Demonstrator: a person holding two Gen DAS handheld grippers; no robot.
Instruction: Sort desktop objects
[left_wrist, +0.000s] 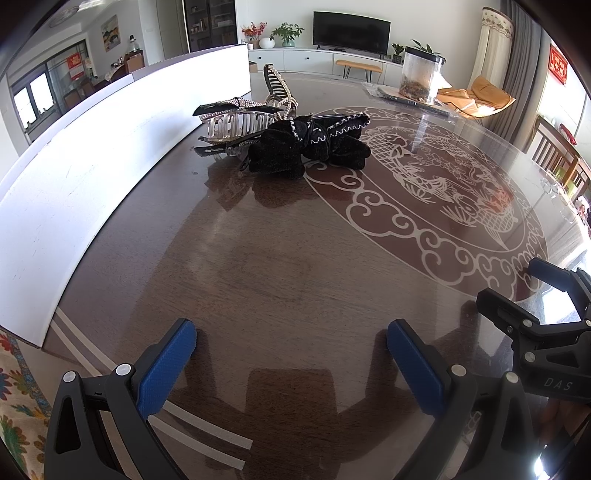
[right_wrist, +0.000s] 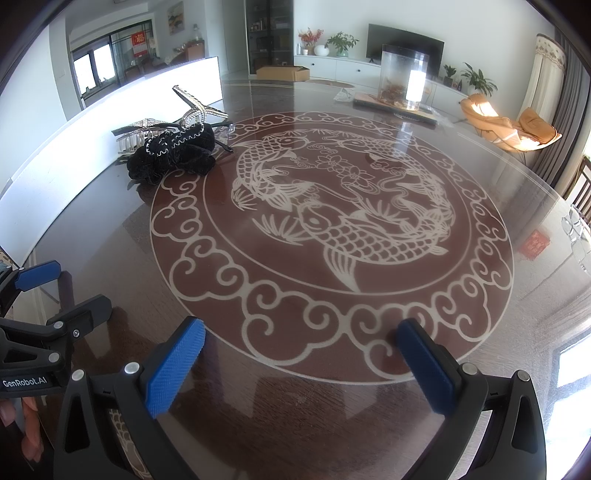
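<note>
Behind the black bow (left_wrist: 308, 146), hair clips (left_wrist: 236, 122) overlap unclearly; both claws released.

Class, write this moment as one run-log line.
left gripper: open, empty | right gripper: open, empty | black bow and hair clips: piled, untouched | table

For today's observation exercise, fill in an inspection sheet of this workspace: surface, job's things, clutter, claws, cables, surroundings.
Surface: glossy dark wooden table with a round carp inlay; white box along its left side.
Job's things: black velvet bow, clear hair claw clip and pearl-trimmed clip, heaped together, touching.
Clutter: clear tank on a board at the far edge.
Claws: left claw and right claw open, empty, low over the table.
Cables: nothing seen.
Surroundings: television, potted plants, orange chair.
</note>
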